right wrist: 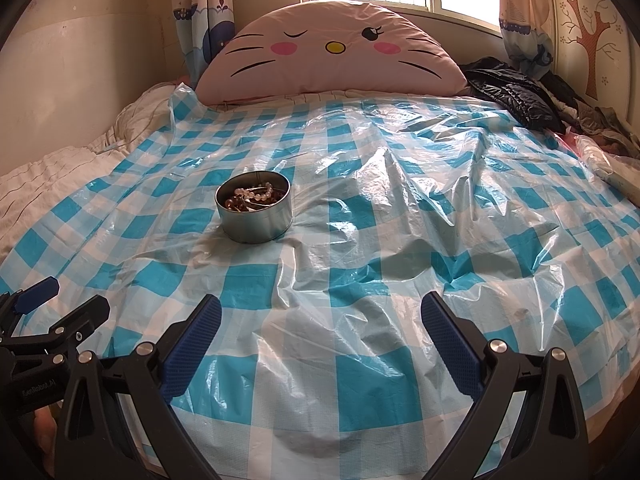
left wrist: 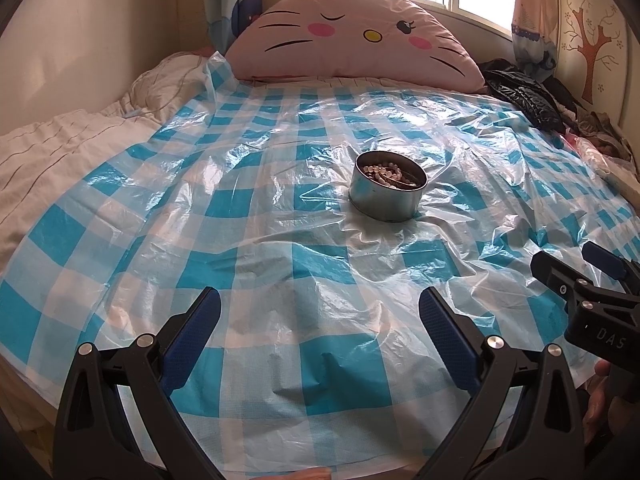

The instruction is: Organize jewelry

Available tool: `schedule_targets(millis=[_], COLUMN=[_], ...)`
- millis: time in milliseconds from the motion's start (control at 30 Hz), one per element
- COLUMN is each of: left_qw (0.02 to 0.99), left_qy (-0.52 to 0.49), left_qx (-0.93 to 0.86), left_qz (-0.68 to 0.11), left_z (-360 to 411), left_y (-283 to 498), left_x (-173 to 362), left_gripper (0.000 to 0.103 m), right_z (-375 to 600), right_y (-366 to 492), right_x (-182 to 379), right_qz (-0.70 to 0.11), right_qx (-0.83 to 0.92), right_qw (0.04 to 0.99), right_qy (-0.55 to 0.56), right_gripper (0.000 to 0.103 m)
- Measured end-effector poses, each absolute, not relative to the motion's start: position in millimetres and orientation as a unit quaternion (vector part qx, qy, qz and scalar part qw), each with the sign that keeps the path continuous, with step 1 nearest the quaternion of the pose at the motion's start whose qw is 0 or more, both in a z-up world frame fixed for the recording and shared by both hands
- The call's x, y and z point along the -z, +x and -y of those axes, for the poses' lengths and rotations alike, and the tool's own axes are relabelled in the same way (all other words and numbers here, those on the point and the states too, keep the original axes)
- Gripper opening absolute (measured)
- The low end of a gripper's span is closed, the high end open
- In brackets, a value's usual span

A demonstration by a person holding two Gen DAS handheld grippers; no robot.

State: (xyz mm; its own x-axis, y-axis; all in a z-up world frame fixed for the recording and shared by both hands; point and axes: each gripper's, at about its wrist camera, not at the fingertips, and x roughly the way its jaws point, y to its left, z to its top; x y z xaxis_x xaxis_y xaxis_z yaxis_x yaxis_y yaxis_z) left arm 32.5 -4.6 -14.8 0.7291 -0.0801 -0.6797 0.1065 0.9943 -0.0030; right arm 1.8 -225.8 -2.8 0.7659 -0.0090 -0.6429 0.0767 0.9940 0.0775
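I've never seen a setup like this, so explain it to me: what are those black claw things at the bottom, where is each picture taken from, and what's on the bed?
Those are two hand-held grippers, each with a camera looking along its fingers. One picture comes from the left gripper, the other from the right gripper. Both are open and hold nothing. On the bed lies a blue checked plastic sheet with a round metal tin standing on it, lidless, with beaded jewelry inside. A pink cat-face pillow sits at the head and dark clothing is piled at the far right.

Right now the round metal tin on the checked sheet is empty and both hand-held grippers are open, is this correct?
Not quite. The round metal tin is not empty: the right wrist view shows beaded jewelry inside. The left hand-held gripper and right hand-held gripper are open.
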Motion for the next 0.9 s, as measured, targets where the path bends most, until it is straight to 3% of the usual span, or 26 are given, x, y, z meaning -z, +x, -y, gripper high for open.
schedule_targets(millis=[900], left_qw=[0.923], left_qy=[0.041], left_qx=[0.042], left_qz=[-0.380], left_z=[9.1], left_y=[41.3], left_x=[15.7], left_gripper=[0.095], right_z=[224.0], right_y=[2.1], right_x=[3.3], right_qz=[-0.342], right_qx=[0.023], right_qw=[0.938], right_qy=[0.048], right_gripper=[0.096])
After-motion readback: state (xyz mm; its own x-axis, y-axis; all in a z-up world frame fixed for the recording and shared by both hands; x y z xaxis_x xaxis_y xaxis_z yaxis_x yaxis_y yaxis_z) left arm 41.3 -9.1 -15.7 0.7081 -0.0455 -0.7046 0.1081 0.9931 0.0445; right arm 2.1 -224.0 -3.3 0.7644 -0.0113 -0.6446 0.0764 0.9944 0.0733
